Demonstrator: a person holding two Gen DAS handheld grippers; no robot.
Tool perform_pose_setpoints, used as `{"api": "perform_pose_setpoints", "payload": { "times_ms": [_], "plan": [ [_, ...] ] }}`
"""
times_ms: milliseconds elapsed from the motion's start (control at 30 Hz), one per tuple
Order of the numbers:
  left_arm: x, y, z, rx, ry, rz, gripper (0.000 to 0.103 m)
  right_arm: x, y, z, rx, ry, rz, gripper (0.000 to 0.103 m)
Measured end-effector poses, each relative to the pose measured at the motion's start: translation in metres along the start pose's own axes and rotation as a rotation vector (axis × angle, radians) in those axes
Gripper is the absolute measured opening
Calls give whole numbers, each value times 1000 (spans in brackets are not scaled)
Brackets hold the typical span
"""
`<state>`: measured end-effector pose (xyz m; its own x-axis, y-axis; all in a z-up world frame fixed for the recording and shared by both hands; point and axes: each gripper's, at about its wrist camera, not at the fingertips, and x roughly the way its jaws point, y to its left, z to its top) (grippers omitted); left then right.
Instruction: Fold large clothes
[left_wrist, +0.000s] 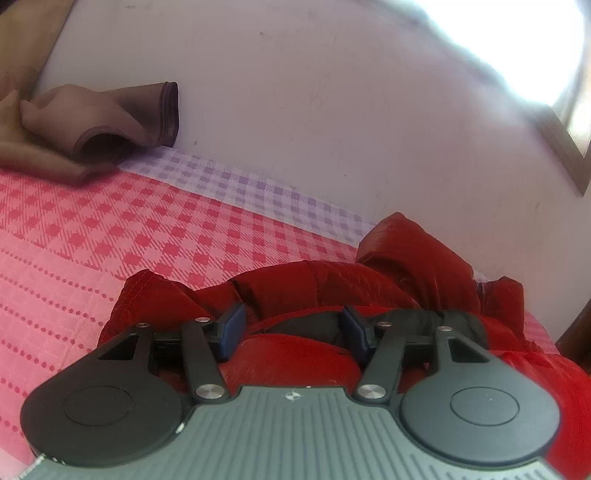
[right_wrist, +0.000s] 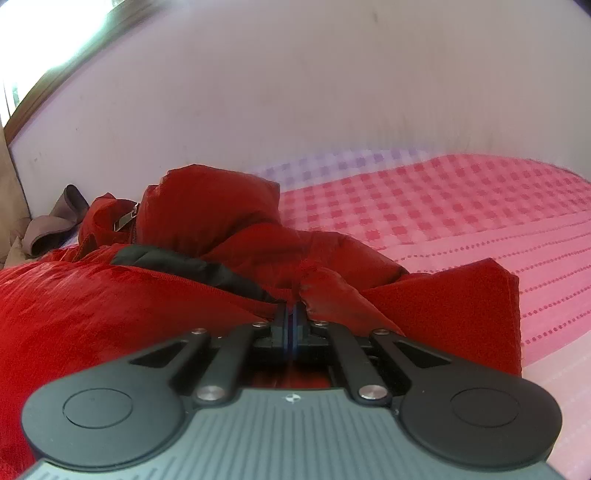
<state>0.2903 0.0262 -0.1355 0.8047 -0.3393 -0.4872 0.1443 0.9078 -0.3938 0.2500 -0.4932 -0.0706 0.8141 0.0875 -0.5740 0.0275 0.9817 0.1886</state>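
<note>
On the bedsheet (right_wrist: 461, 206), right claw (right_wrist: 294, 317) pinches red jacket (right_wrist: 110, 295).

A pale, scuffed wall (left_wrist: 332, 110) fills the upper half of both views. Along the lower left of the left wrist view spreads a bed sheet (left_wrist: 110, 229), pink-red checks and dotted stripes. A window (left_wrist: 517, 44) glares white at the upper right, its wooden frame (left_wrist: 565, 147) below. Brown cloth (left_wrist: 110, 122) lies crumpled at the left.
</note>
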Motion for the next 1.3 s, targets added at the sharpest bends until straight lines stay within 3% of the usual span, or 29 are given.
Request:
{"api": "perform_pose_setpoints", "payload": {
  "times_ms": [167, 433, 1300],
  "plan": [
    [0, -2, 0, 25, 1, 9, 61, -2, 7, -1, -35, -14, -29, 0],
    [2, -2, 1, 44, 19, 17, 74, -3, 6, -1, -21, -13, -21, 0],
    [4, 1, 0, 49, 47, 16, 76, -4, 7, -3, -7, -20, -8, 0]
  ]
}}
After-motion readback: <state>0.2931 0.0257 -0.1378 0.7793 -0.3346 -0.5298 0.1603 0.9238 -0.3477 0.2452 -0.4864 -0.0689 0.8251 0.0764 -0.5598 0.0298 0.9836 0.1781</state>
